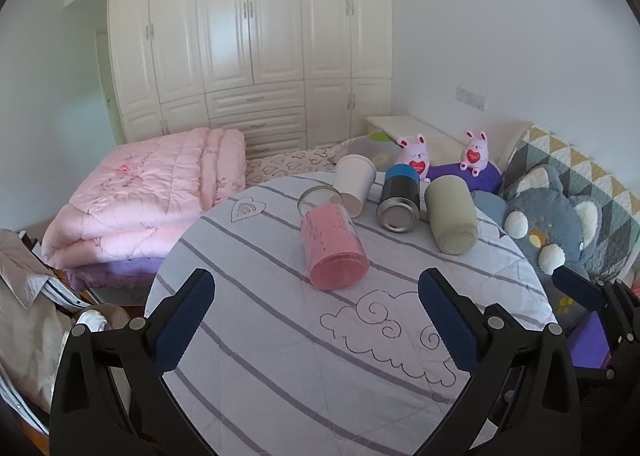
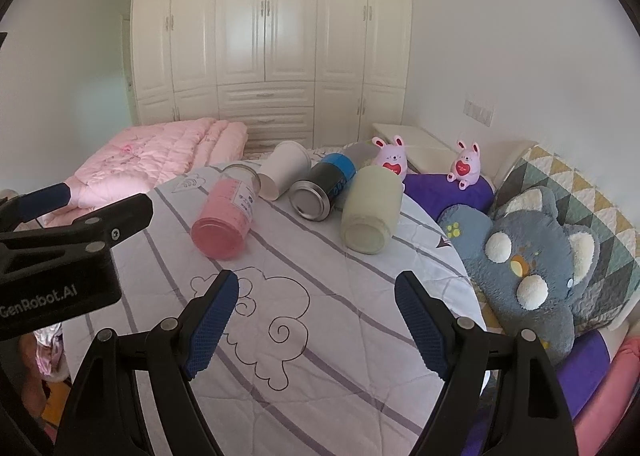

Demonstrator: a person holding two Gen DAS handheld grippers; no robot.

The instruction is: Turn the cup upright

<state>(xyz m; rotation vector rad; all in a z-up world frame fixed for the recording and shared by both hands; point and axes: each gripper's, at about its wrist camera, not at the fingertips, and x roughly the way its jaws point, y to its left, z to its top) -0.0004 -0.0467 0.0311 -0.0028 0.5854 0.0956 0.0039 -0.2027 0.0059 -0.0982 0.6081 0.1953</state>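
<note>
Several cups lie on their sides on a round table with a striped cloth: a pink cup nearest, a white paper cup, a black and blue metal cup and a grey-green cup. They also show in the right wrist view: the pink cup, the white cup, the metal cup, the grey-green cup. My left gripper is open and empty, short of the pink cup. My right gripper is open and empty, short of the cups.
A folded pink quilt lies on the bed to the left. A grey plush toy, purple cushion and two pink bunny figures sit right of the table. A white wardrobe stands behind. The left gripper's body shows at left.
</note>
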